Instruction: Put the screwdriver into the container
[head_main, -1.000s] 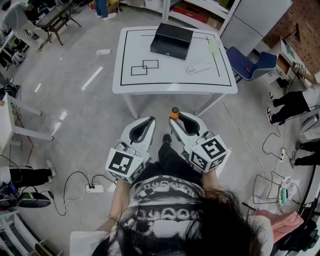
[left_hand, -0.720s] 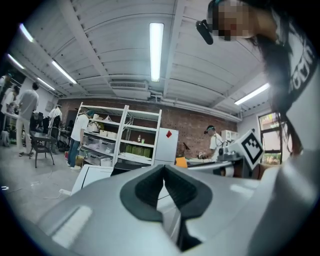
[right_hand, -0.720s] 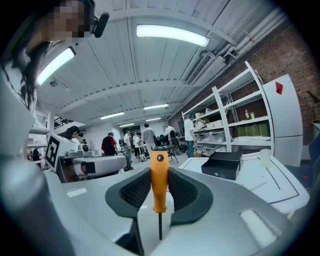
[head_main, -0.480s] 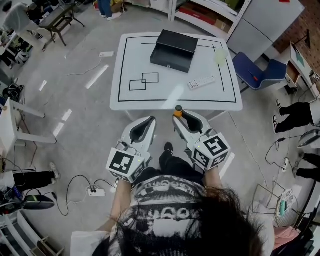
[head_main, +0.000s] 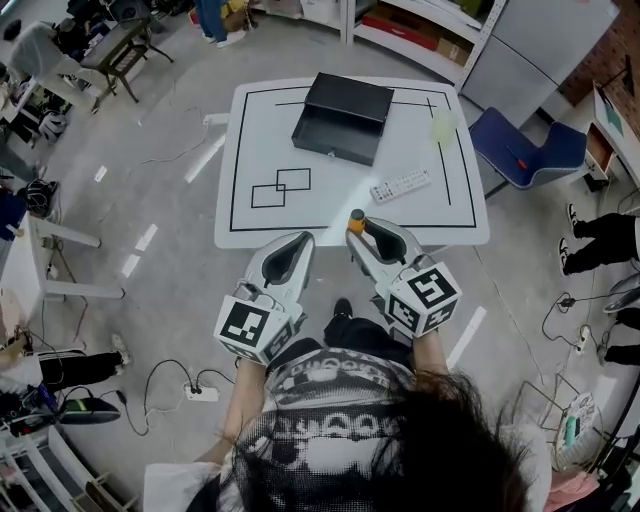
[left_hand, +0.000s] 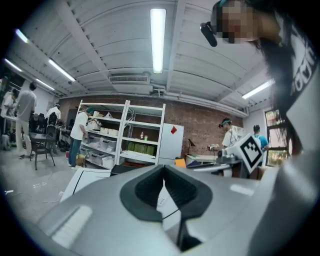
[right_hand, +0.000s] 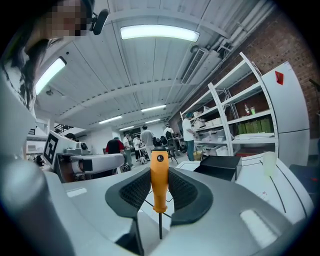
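Observation:
An orange-handled screwdriver (head_main: 355, 217) is clamped in my right gripper (head_main: 360, 228), which is shut on it at the near edge of the white table (head_main: 455, 215). In the right gripper view the handle (right_hand: 159, 182) stands upright between the ribbed pads, its thin shaft pointing back toward the camera. The black open container (head_main: 340, 115) sits at the table's far middle; it also shows as a container (right_hand: 219, 167) ahead and to the right. My left gripper (head_main: 299, 240) hovers beside the right one, shut and holding nothing; its left gripper (left_hand: 164, 171) pads meet.
A white remote control (head_main: 400, 186) lies on the table right of centre, near two drawn rectangles (head_main: 280, 187). A blue chair (head_main: 525, 150) stands right of the table. A power strip with cables (head_main: 195, 392) lies on the floor to my left. Shelves and people are around.
The person has stepped toward the table, so it lies closer and both grippers now reach its near edge. The right gripper kept its hold on the screwdriver.

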